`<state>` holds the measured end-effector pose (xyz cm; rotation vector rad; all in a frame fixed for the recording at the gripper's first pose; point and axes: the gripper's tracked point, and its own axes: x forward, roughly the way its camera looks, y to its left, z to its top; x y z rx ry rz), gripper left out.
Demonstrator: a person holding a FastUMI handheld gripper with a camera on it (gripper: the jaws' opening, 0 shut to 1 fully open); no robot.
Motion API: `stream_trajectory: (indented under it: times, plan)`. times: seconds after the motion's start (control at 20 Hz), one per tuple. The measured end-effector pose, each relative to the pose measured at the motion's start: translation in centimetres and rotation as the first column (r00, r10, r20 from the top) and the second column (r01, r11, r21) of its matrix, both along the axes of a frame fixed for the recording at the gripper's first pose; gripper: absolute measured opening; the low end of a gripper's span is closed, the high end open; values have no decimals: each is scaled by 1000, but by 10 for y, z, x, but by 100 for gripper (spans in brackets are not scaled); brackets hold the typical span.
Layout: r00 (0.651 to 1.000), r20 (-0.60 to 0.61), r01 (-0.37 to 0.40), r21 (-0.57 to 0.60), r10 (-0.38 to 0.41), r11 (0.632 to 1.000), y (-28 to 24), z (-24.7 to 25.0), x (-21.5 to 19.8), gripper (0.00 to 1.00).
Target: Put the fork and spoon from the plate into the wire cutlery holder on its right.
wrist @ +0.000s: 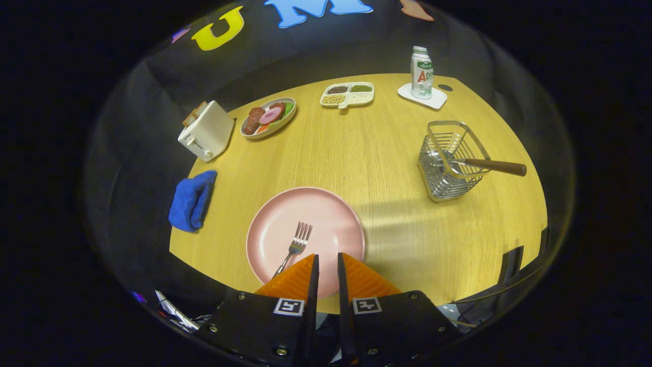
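A pink plate lies on the wooden table just ahead of my fingers. On it rests a metal fork, tines pointing away, with the end of its handle hidden behind my left finger. To the plate's right and farther off stands the wire cutlery holder. A spoon lies in it, bowl inside and brown handle sticking out over the right rim. My gripper hovers over the plate's near edge, its fingers drawn close with only a thin slit between them and nothing held.
A blue cloth lies left of the plate, with a white toaster beyond it. A dish of food, a divided snack tray and a bottle on a white coaster line the far side.
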<state>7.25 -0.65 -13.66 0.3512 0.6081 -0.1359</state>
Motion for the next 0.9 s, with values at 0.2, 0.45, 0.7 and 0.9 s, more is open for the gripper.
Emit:
stream_trajectory:
  times: [0.2, 0.45, 0.7, 0.9]
  plan:
    - [999, -43, -22, 32, 23, 999, 33, -18, 9, 20]
    - [995, -93, -13, 69, 19, 998, 58, -37, 21, 20]
    - [989, -146, 52, 141, -31, 989, 72, -56, 27, 20]
    - [982, -181, 75, 146, -48, 986, 79, -67, 31, 37]
